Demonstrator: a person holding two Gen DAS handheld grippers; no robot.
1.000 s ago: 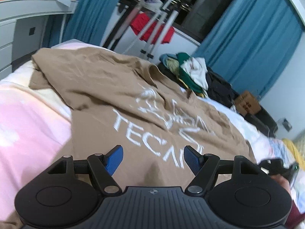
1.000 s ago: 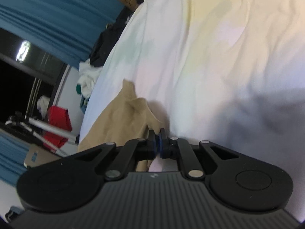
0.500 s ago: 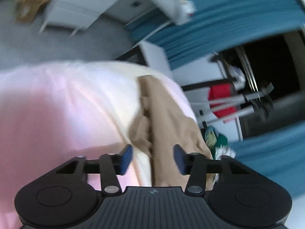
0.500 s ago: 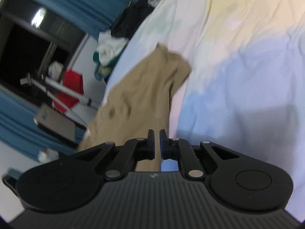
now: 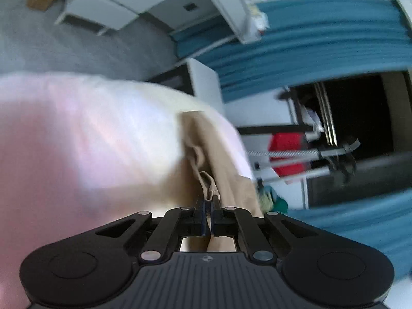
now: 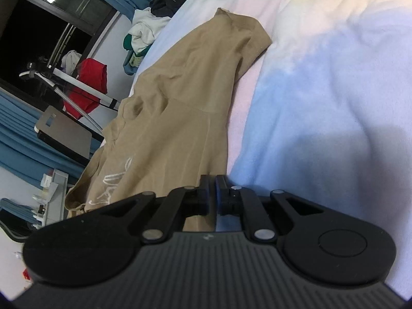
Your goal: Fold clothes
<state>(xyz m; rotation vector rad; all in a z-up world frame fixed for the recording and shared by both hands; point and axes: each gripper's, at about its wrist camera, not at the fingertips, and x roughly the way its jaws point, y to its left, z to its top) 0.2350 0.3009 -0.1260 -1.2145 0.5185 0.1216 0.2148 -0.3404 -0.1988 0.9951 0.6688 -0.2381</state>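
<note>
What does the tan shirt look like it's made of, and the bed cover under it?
The tan shirt looks like thin matte knit, probably cotton jersey: it drapes in soft creases, with a white print. The bed cover seems a soft woven or brushed fabric, pastel-dyed, matte, gently rumpled; the exact fibre is unclear.

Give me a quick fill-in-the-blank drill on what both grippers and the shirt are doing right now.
1. The left gripper is shut on the ____ shirt.
2. The shirt's print is ____ in colour.
3. The shirt lies on a pastel ____.
4. On the rack hangs a ____ garment.

Missing words: tan; white; bedsheet; red
</note>
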